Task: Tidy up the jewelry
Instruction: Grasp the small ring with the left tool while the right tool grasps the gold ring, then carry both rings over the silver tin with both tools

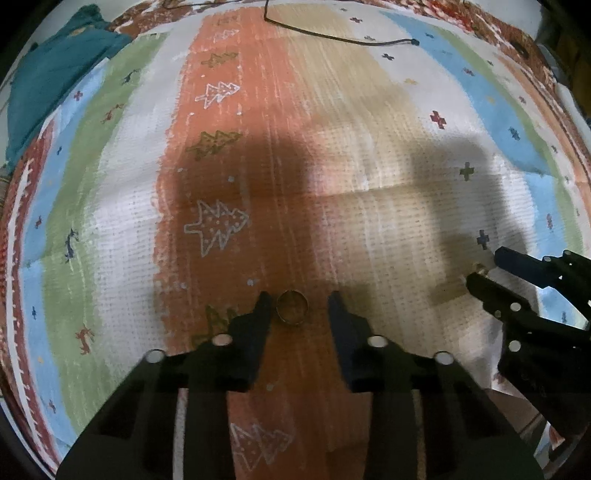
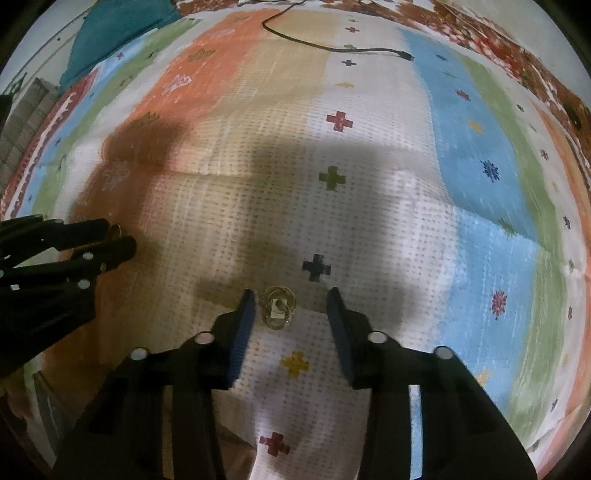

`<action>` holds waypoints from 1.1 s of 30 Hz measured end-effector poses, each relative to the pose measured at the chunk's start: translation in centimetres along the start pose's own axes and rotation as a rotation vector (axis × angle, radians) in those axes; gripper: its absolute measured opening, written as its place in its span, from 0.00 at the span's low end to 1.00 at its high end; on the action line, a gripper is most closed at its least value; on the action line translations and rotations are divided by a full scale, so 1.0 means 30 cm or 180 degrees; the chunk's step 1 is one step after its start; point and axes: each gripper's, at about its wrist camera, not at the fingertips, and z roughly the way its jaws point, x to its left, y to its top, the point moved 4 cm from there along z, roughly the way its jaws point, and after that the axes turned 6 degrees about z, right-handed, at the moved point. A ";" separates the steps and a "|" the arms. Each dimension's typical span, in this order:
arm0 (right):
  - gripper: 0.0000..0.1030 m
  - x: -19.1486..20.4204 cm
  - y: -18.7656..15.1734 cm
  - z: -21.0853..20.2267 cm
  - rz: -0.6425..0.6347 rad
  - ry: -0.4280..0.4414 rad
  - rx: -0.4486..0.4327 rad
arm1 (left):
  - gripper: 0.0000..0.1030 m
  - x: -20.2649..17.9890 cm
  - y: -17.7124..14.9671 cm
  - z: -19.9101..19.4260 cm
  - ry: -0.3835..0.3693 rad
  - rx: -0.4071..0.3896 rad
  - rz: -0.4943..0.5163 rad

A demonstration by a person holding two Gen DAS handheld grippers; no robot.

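A gold ring [image 1: 292,307] lies on the patterned cloth [image 1: 332,166], between the tips of my open left gripper [image 1: 300,308] and close to the left finger. A small gold chain piece [image 2: 279,307], coiled around a pale tag, lies on the cloth [image 2: 369,221] between the tips of my open right gripper [image 2: 291,306]. The right gripper also shows in the left wrist view [image 1: 487,269] with the gold piece between its tips. The left gripper shows in the right wrist view [image 2: 118,236] with the ring [image 2: 114,229] at its tips.
A black cable [image 1: 332,35] lies across the far part of the cloth; it also shows in the right wrist view [image 2: 332,46]. A teal fabric item [image 1: 55,74] sits at the far left corner. Shadows of both grippers fall over the middle.
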 end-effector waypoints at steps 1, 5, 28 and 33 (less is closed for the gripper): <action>0.31 0.003 -0.002 0.001 -0.0013 -0.0008 0.0003 | 0.21 -0.003 0.001 0.003 0.0014 0.0004 0.0017; 0.16 0.020 -0.003 0.006 -0.0054 -0.0025 0.0034 | 0.18 -0.015 0.001 0.007 0.0039 0.0014 0.0055; 0.13 0.013 -0.042 -0.164 -0.0088 -0.0025 -0.0295 | 0.18 -0.038 -0.040 -0.203 -0.0078 -0.0330 -0.0066; 0.13 0.018 -0.069 -0.235 -0.0058 0.0038 -0.0412 | 0.17 -0.054 -0.056 -0.283 -0.0139 -0.0466 -0.0048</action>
